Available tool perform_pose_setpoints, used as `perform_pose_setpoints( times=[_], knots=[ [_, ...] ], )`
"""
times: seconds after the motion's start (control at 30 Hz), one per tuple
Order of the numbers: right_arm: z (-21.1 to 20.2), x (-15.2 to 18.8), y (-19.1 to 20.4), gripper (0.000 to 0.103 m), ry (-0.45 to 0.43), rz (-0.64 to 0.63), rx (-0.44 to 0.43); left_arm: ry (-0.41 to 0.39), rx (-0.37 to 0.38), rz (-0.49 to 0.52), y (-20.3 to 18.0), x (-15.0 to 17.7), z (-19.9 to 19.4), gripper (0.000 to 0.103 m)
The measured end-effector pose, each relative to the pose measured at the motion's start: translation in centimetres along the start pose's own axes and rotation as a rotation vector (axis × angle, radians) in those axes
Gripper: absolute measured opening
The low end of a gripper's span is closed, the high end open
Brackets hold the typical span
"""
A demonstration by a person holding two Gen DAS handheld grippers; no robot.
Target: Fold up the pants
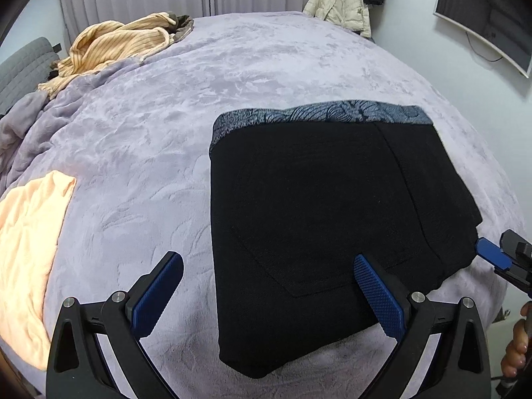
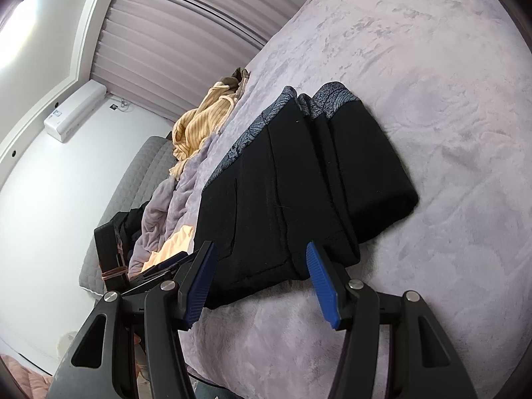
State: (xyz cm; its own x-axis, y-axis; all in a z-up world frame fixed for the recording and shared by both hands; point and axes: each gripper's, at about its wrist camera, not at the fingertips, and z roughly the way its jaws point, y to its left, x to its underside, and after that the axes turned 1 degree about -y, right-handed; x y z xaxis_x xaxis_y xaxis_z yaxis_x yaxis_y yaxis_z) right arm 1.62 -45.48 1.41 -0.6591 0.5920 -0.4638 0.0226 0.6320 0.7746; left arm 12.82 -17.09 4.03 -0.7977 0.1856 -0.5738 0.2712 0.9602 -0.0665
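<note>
Black pants (image 1: pixel 316 219) with a grey patterned waistband (image 1: pixel 319 113) lie folded in a compact rectangle on the lilac bedspread (image 1: pixel 199 99). My left gripper (image 1: pixel 267 262) is open and empty, hovering over the near left part of the fold. My right gripper (image 2: pixel 261 251) is open and empty, just short of the folded pants (image 2: pixel 292 193) at their near end. It also shows at the right edge of the left wrist view (image 1: pixel 495 256), beside the pants' right corner.
A yellow ribbed garment (image 1: pixel 116 43) lies at the far left of the bed and a peach cloth (image 1: pixel 26 249) at the near left. A cream jacket (image 1: pixel 342 3) hangs past the far edge. A grey quilted headboard (image 2: pixel 133 193) and a wall air conditioner (image 2: pixel 74 113) stand to the left.
</note>
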Motion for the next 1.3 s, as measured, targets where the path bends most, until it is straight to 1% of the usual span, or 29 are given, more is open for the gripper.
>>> perform_pose_setpoints(
  times=[0.1, 0.13, 0.17, 0.2, 0.23, 0.27, 0.33, 0.37, 0.43, 0.47, 0.53, 0.57, 0.6, 0.63, 0.7, 0.77, 0.83, 0.93, 1.0, 1.03, 1.07, 1.13, 1.2, 1.23, 1.27, 1.3],
  knots=[
    [-0.9, -0.9, 0.5, 0.062, -0.007, -0.024, 0.017, -0.013, 0.058, -0.018, 1.2, -0.6, -0.6, 0.103],
    [-1.1, -1.3, 0.7, 0.065, -0.014, -0.035, 0.029, -0.011, 0.085, -0.035, 1.8, -0.9, -0.5, 0.103],
    [-1.5, -1.9, 0.8, 0.074, -0.023, -0.051, 0.046, -0.006, 0.109, -0.054, 2.5, -1.1, -0.5, 0.103],
    [-1.8, -2.5, 0.9, 0.076, -0.029, -0.066, 0.059, 0.001, 0.134, -0.075, 3.2, -1.3, -0.2, 0.103],
    [-2.0, -2.9, 0.9, 0.076, -0.031, -0.079, 0.071, 0.008, 0.148, -0.091, 3.7, -1.4, 0.0, 0.103],
    [-2.1, -3.5, 1.0, 0.076, -0.027, -0.095, 0.087, 0.014, 0.152, -0.101, 4.2, -1.5, 0.4, 0.103],
    [-2.0, -4.7, 0.7, 0.076, -0.015, -0.120, 0.125, 0.030, 0.137, -0.112, 5.0, -1.6, 1.2, 0.103],
    [-1.8, -5.3, 0.5, 0.076, -0.004, -0.126, 0.143, 0.040, 0.136, -0.117, 5.5, -1.6, 1.7, 0.103],
    [-1.1, -6.2, -0.1, 0.076, 0.033, -0.134, 0.158, 0.068, 0.163, -0.137, 6.3, -1.6, 2.8, 0.103],
    [-0.8, -6.6, -0.5, 0.077, 0.053, -0.134, 0.159, 0.083, 0.190, -0.149, 6.7, -1.5, 3.2, 0.103],
    [0.6, -7.4, -1.6, 0.079, 0.121, -0.116, 0.143, 0.120, 0.273, -0.175, 7.4, -1.4, 4.3, 0.103],
    [1.1, -7.4, -2.0, 0.081, 0.135, -0.105, 0.139, 0.135, 0.309, -0.186, 7.6, -1.4, 4.9, 0.103],
    [1.6, -7.8, -2.4, 0.086, 0.142, -0.102, 0.136, 0.142, 0.339, -0.194, 7.6, -1.4, 5.4, 0.103],
    [2.1, -8.2, -2.7, 0.087, 0.151, -0.102, 0.128, 0.149, 0.367, -0.197, 7.3, -1.5, 5.7, 0.103],
    [3.4, -9.0, -3.6, 0.087, 0.203, -0.091, 0.120, 0.157, 0.402, -0.193, 6.8, -1.9, 6.7, 0.103],
    [4.6, -9.3, -4.2, 0.087, 0.237, -0.089, 0.120, 0.162, 0.425, -0.176, 5.9, -2.3, 7.3, 0.103],
    [5.7, -9.4, -4.3, 0.087, 0.273, -0.100, 0.090, 0.165, 0.437, -0.160, 5.1, -2.8, 7.9, 0.103],
    [7.7, -9.2, -4.1, 0.087, 0.309, -0.134, 0.099, 0.165, 0.435, -0.118, 3.9, -3.1, 8.3, 0.103],
    [8.6, -9.0, -4.4, 0.085, 0.308, -0.109, 0.103, 0.163, 0.438, -0.102, 3.4, -3.3, 8.5, 0.103],
    [8.8, -9.0, -4.7, 0.084, 0.297, -0.087, 0.097, 0.165, 0.444, -0.109, 3.5, -3.3, 8.5, 0.103],
    [8.9, -9.0, -4.9, 0.082, 0.286, -0.067, 0.091, 0.167, 0.454, -0.121, 3.6, -3.3, 8.5, 0.100],
    [8.7, -9.0, -4.8, 0.075, 0.265, -0.050, 0.097, 0.157, 0.487, -0.139, 3.6, -3.1, 7.8, 0.091],
    [7.8, -8.8, -4.3, 0.065, 0.244, -0.033, 0.094, 0.135, 0.486, -0.121, 3.2, -3.1, 6.6, 0.084],
    [7.2, -8.8, -4.0, 0.061, 0.232, -0.018, 0.076, 0.123, 0.485, -0.108, 3.0, -3.2, 5.9, 0.080],
    [6.7, -8.8, -3.7, 0.056, 0.221, -0.001, 0.053, 0.116, 0.496, -0.099, 2.8, -3.2, 5.1, 0.080],
    [6.1, -8.8, -3.3, 0.054, 0.209, 0.012, 0.034, 0.106, 0.517, -0.098, 2.7, -3.3, 4.2, 0.080]
  ],
)
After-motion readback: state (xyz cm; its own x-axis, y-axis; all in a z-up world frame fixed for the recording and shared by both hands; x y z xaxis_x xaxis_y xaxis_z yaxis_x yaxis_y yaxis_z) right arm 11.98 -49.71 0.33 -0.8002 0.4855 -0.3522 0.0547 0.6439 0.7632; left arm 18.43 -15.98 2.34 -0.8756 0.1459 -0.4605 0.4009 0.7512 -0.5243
